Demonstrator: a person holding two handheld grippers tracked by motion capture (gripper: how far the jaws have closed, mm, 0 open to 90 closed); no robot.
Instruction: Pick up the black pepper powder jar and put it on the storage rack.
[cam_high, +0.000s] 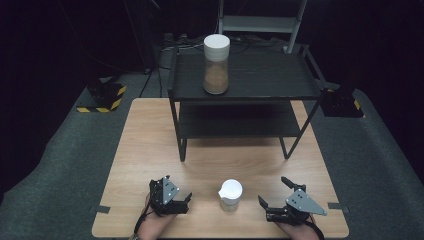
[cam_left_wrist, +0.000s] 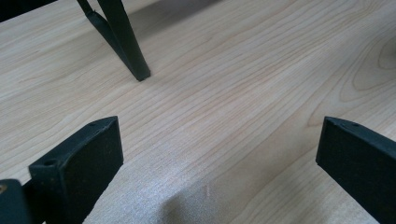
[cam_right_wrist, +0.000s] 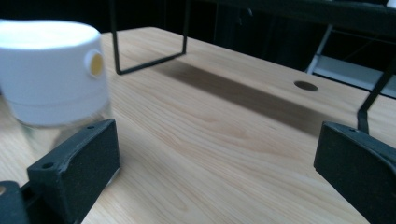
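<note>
We hold both grippers released: the small jar (cam_high: 230, 194) stands on the table (cam_high: 150, 150) between them, just beside the right gripper (cam_high: 273, 196), apart from the left gripper (cam_high: 179, 190).

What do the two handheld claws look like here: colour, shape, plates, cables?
Both are black. The left claw and the right claw each carry a grey three-cornered plate on top, with dark cables trailing back past the hands. Their jaws are blocky black pads with small screw holes.

The table (cam_high: 150, 140) is pale matt wood grain; on it, a clear glass jar (cam_high: 230, 202) with smooth white plastic lid, beside matt black metal shelf (cam_high: 250, 75)
</note>
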